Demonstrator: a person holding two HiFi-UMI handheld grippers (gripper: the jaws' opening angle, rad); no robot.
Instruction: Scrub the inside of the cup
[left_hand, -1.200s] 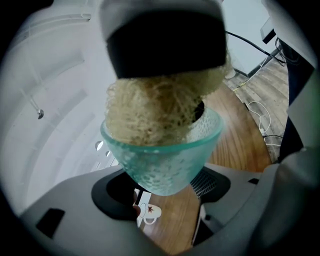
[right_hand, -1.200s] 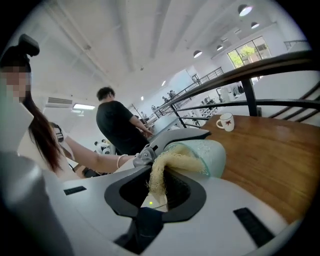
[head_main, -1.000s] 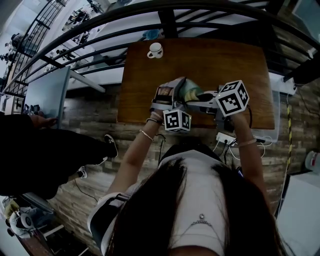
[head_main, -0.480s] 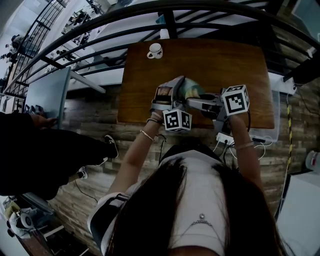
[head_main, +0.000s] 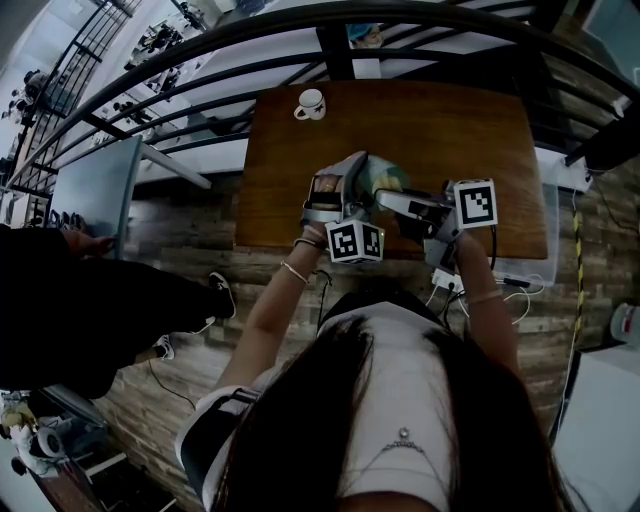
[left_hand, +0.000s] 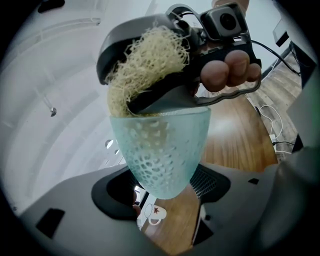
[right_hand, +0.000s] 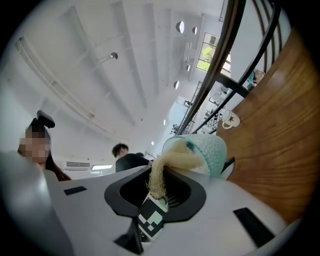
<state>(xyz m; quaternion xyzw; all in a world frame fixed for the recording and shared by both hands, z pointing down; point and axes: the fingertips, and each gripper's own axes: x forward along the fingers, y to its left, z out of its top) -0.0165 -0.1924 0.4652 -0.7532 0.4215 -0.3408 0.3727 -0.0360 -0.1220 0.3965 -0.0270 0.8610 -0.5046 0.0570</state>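
Your right gripper (head_main: 392, 198) swung its back end out to the right and a bit toward you, so its marker cube now faces the camera flat. More of the cup (head_main: 388, 177) shows too.

Two grippers (left_hand: 162, 187) (right_hand: 159, 192), one teal cup (left_hand: 160, 150), one straw-coloured scrubber (left_hand: 145, 65), one white mug (head_main: 311, 101) and one wooden surface (head_main: 440, 120) are showing here.

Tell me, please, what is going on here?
A person holds a tool in each hand above a wooden table. The left tool grips a pale green cup. The right tool grips a straw-coloured fibre scrubber whose end is in the cup's mouth. A white mug stands apart on the table.
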